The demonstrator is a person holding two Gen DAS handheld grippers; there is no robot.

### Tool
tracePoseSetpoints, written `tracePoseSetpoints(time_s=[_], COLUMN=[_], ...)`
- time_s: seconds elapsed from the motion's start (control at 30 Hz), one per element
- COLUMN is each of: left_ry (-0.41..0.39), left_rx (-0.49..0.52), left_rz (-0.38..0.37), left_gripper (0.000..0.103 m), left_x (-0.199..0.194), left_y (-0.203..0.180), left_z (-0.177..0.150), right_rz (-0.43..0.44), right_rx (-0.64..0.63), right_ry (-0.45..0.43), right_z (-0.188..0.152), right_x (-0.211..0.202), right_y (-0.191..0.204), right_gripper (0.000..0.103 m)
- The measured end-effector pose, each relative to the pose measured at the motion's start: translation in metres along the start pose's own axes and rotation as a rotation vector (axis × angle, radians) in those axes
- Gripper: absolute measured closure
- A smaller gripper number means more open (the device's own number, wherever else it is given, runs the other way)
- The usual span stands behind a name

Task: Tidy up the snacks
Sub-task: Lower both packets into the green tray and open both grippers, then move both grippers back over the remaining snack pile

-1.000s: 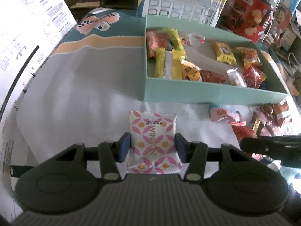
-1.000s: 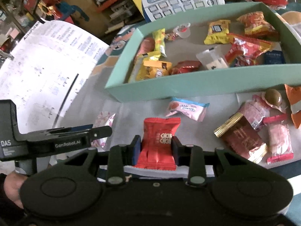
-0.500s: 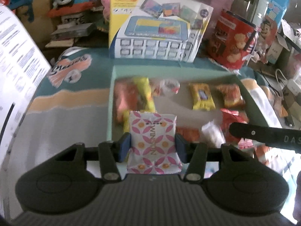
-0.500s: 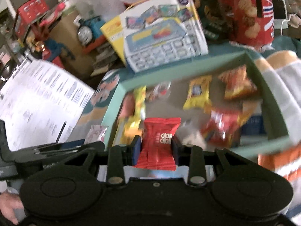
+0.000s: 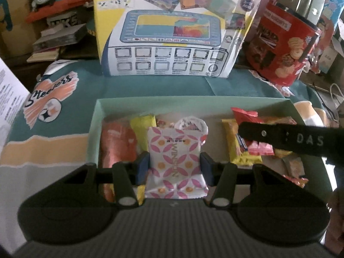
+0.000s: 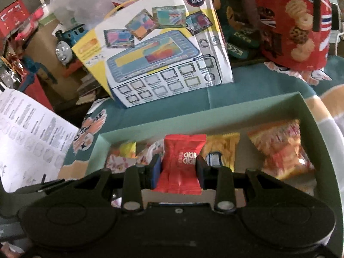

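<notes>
The pink-patterned packet (image 5: pixel 175 161) sits pinched between the pads of my left gripper (image 5: pixel 174 167), hanging over the left half of the green box (image 5: pixel 94 129). My right gripper (image 6: pixel 178 172) holds the red packet (image 6: pixel 182 163) the same way over the middle of the box, though its jaws have just been easing apart a little with the packet between them. Below lie snacks already sorted: an orange packet (image 5: pixel 117 144) at nine o'clock from the pink one, a yellow packet (image 5: pixel 235 144) at three o'clock, and a crinkly orange bag (image 6: pixel 281 148) at three o'clock from the red one. At twelve o'clock, beyond the box, a toy box (image 5: pixel 172 30) and a red biscuit tin (image 5: pixel 283 49) stand on the cloth-covered counter (image 5: pixel 161 88). I judge this the drop-off step: both packets are carried in and not yet let go. Next I should lower each toward a bare patch of the box floor and open up, keeping my two grippers from knocking together.
</notes>
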State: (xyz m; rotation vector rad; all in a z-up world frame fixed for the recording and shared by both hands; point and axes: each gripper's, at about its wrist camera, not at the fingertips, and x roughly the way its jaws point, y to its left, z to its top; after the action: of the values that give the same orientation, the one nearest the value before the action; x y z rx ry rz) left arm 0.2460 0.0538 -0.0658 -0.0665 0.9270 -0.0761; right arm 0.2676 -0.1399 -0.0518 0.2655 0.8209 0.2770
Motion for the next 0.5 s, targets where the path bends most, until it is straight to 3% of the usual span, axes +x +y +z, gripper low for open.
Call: tracePoseSetpoints(time_s=[0.03,0.07,0.1,0.13,0.17,0.27,0.5], left_ry=[0.0,0.001,-0.003,-0.018,-0.031,-0.015,-0.013], left_rx=[0.0,0.002,0.004,0.007,0.009,-0.003,-0.025], left_rz=[0.012,0.03,0.048,0.066,0.077,0.07,0.073], left_gripper=[0.043,0.022,0.012,0.0,0.0,0.0,0.0], left_x=[0.003,0.005,0.004,0.003,0.001,-0.001,-0.023], left_y=[-0.001,-0.001,-0.001,-0.001,0.0,0.004,0.007], left_z=[0.002,0.002,0.002,0.001,0.0,-0.002,-0.013], right_rz=[-0.002,-0.001,0.001,0.0,-0.004,-0.014,-0.01], right_rx=[0.003,0.005,0.007,0.007,0.005,0.006,0.041], right_ry=[-0.006,-0.014,-0.022,-0.039,-0.056,-0.077,-0.07], right_z=[0.004,0.006,0.007,0.007,0.006,0.002,-0.01], right_x=[0.004,0.006,0.005,0.003,0.0,-0.008,-0.034], right_y=[0.0,0.0,0.0,0.0,0.002,0.003,0.001], right_gripper=[0.064,0.049,0.038,0.018,0.007,0.0,0.0])
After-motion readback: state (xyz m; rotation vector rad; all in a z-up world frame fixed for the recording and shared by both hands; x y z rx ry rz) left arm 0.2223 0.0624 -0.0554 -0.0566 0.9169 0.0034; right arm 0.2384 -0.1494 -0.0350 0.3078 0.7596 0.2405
